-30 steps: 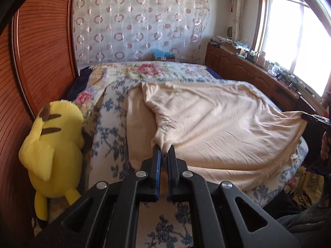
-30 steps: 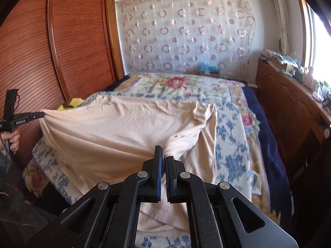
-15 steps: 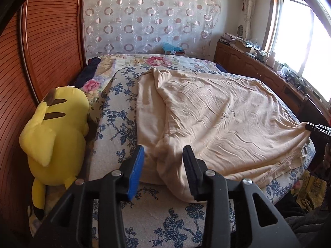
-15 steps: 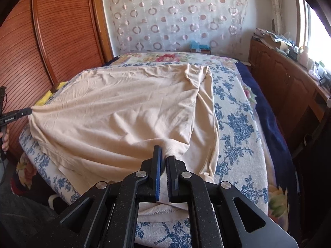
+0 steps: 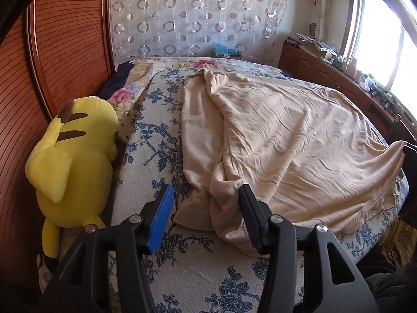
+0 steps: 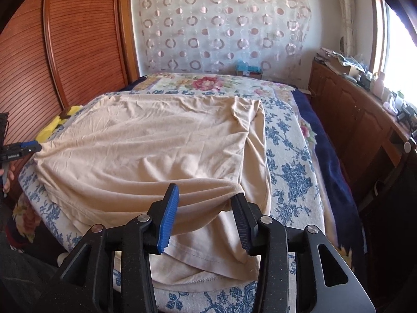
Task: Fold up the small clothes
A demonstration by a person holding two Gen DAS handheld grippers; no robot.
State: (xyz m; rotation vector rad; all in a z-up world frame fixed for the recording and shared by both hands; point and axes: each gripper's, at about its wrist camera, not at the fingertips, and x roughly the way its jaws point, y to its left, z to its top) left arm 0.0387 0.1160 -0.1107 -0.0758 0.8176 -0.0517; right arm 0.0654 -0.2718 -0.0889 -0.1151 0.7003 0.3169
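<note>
The bed (image 5: 166,120) with its blue-flowered cover carries the beige shirt (image 5: 286,140), lying folded over itself across the middle, its doubled edge near the foot. A yellow plush toy (image 5: 75,154) leans at the bed's side by the wooden wardrobe (image 5: 65,52). The left gripper (image 5: 206,214) hangs with tongs spread wide over the bunched sleeve, holding nothing. The right gripper (image 6: 206,215) is spread too, the hem lying loose between its tongs. Before the next fold, I'd smooth the ripples and square the edges, then pinch the layers together.
</note>
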